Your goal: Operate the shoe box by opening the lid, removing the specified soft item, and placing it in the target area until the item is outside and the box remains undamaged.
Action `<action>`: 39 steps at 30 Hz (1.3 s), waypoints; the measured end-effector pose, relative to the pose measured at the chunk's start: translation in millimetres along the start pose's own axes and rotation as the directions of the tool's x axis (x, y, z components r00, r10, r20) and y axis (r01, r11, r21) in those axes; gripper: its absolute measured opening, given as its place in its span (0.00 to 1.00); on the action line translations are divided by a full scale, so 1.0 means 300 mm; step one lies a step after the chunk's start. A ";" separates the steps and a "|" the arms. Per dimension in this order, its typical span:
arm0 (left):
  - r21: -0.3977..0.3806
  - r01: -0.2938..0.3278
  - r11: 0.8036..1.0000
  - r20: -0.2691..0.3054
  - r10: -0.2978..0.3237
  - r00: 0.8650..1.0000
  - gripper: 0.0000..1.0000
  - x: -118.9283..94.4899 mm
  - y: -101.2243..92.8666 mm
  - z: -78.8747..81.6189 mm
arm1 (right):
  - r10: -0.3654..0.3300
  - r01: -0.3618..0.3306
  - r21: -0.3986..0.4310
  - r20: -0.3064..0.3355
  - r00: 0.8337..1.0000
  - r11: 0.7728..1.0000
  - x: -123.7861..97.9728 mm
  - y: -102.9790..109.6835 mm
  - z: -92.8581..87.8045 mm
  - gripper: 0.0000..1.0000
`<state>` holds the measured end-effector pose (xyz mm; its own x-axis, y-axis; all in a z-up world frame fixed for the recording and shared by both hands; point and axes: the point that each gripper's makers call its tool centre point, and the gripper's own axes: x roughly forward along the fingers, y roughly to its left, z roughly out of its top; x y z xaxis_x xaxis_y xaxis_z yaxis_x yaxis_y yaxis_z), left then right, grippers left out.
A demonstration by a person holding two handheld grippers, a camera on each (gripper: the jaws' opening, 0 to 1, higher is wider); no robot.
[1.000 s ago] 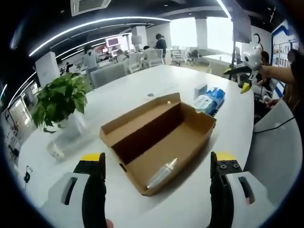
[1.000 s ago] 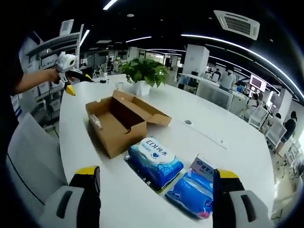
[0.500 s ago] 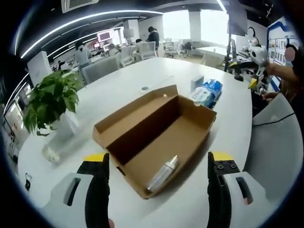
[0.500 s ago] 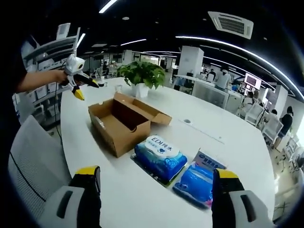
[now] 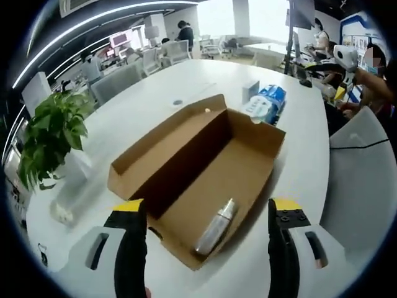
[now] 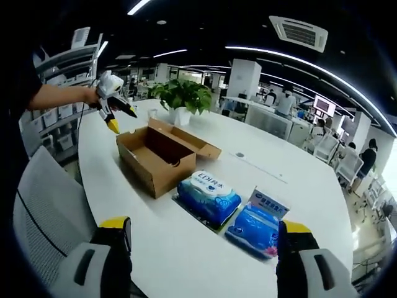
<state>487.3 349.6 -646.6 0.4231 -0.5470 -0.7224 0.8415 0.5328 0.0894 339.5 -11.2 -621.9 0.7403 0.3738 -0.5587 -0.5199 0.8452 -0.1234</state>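
A brown cardboard shoe box [image 5: 205, 167] lies open on the white table, its lid folded back to the left. Inside, near the close end, rests a small pale shiny tube-shaped item [image 5: 216, 226]. My left gripper [image 5: 206, 210] hovers open just above that end, jaws wide apart with nothing between them. In the right gripper view the same box [image 6: 160, 156] stands further off, and a hand holds the left gripper [image 6: 113, 107] beside its far end. My right gripper [image 6: 203, 225] is open and held back over the table, short of two blue wipe packs [image 6: 208, 195] [image 6: 257, 226].
A potted green plant [image 5: 49, 130] stands left of the box, with a small clear object [image 5: 61, 211] near it. The blue wipe packs [image 5: 265, 102] lie beyond the box. A grey chair [image 5: 360, 180] sits at the table edge. People and desks fill the office behind.
The left gripper has come closer and higher over the box, so the box looks larger. In the right gripper view the left gripper has moved toward the box end; the box and packs stay put.
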 end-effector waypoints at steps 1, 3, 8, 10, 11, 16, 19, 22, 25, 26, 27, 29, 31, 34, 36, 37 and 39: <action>0.001 0.006 1.000 -0.004 -0.006 1.000 0.80 0.008 0.004 0.003 | 0.007 -0.007 0.009 0.001 1.000 1.000 -0.005 0.004 -0.002 0.98; 0.001 0.014 1.000 -0.013 -0.014 1.000 0.79 0.024 0.013 0.004 | 0.015 -0.015 0.011 -0.002 1.000 1.000 -0.012 0.011 -0.004 0.98; 0.017 0.055 0.998 -0.076 -0.054 0.996 0.76 0.078 0.021 -0.016 | 0.006 -0.006 0.024 -0.014 1.000 1.000 -0.036 0.008 -0.014 0.98; 0.029 0.069 0.997 -0.102 -0.065 0.993 0.76 0.097 0.024 -0.022 | -0.003 0.003 0.035 -0.007 1.000 0.999 -0.047 0.005 -0.015 0.98; 0.034 0.073 0.997 -0.111 -0.068 0.992 0.76 0.106 0.026 -0.022 | -0.006 0.006 0.040 -0.005 1.000 0.999 -0.050 0.004 -0.015 0.98; 0.047 0.114 0.992 -0.179 -0.104 0.978 0.78 0.161 0.028 -0.030 | 0.002 -0.002 0.059 -0.013 1.000 0.998 -0.053 0.014 -0.033 0.98; 0.082 0.131 0.988 -0.223 -0.110 0.969 0.78 0.191 0.032 -0.031 | 0.017 -0.016 0.066 -0.022 1.000 0.998 -0.057 0.036 -0.039 0.99; 0.097 0.148 0.984 -0.246 -0.121 0.962 0.77 0.207 0.033 -0.022 | 0.026 -0.025 0.079 -0.018 0.999 0.997 -0.061 0.052 -0.038 0.99; 0.115 0.162 0.980 -0.258 -0.128 0.958 0.77 0.218 0.035 -0.007 | 0.029 -0.027 0.085 -0.017 0.999 0.996 -0.068 0.069 -0.036 0.99; 0.131 0.171 0.976 -0.272 -0.131 0.953 0.77 0.221 0.035 -0.007 | 0.033 -0.032 0.086 -0.016 0.999 0.996 -0.071 0.078 -0.034 0.99; 0.140 0.179 0.974 -0.285 -0.134 0.949 0.77 0.222 0.036 -0.009 | 0.033 -0.031 0.086 -0.016 0.999 0.996 -0.074 0.083 -0.034 0.99; 0.154 0.194 0.969 -0.306 -0.140 0.942 0.77 0.223 0.034 -0.012 | 0.031 -0.030 0.090 -0.010 0.999 0.996 -0.082 0.091 -0.032 0.99; 0.172 0.206 0.963 -0.331 -0.140 0.933 0.76 0.223 0.038 -0.020 | 0.029 -0.029 0.097 -0.006 1.000 0.995 -0.090 0.103 -0.031 0.99; 0.191 0.223 0.956 -0.361 -0.143 0.922 0.76 0.226 0.042 -0.034 | 0.028 -0.028 0.104 -0.002 1.000 0.994 -0.100 0.119 -0.031 0.99; 0.203 0.238 0.950 -0.379 -0.148 0.913 0.75 0.228 0.038 -0.045 | 0.026 -0.025 0.108 -0.004 1.000 0.994 -0.107 0.126 -0.033 0.99; 0.212 0.247 0.946 -0.396 -0.148 0.906 0.75 0.229 0.038 -0.055 | 0.027 -0.026 0.112 -0.005 1.000 0.993 -0.111 0.131 -0.034 0.99; 0.222 0.255 0.941 -0.415 -0.146 0.898 0.75 0.236 0.045 -0.071 | 0.024 -0.023 0.116 -0.003 1.000 0.993 -0.117 0.133 -0.033 0.99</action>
<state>521.4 331.7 -711.2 0.1178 -0.3011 -0.9463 0.9744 0.2187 0.0517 288.5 5.7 -615.1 0.7265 0.3924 -0.5641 -0.4839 0.8750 -0.0146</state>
